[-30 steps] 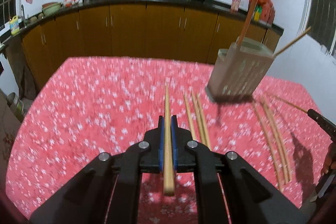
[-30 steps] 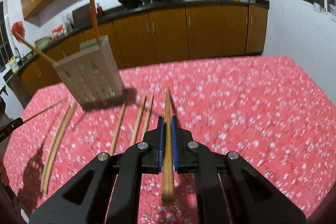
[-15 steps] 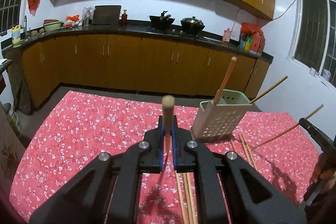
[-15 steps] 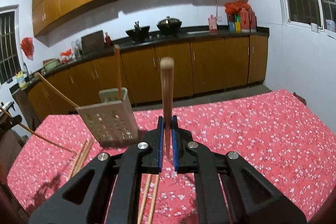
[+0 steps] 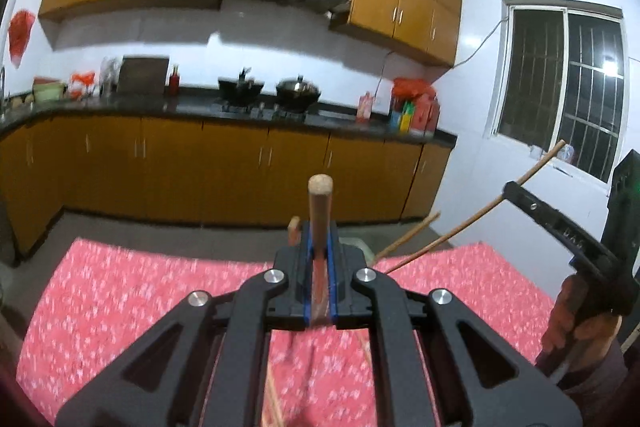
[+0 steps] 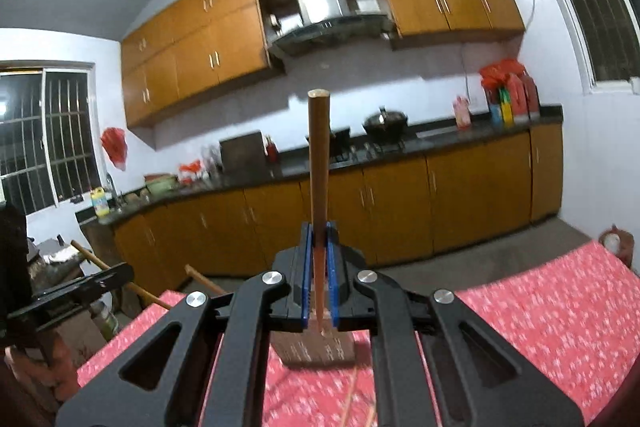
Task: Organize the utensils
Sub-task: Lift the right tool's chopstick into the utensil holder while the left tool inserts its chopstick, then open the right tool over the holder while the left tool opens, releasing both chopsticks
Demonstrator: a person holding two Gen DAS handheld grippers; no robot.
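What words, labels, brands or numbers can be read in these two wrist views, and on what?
No text is legible.
Raised letters on the black arm of the right hand-held gripper: blurred, unreadable.
Labels on the red and yellow packages on the dark counter: too small.
Label on the yellow plastic bottle: too small.
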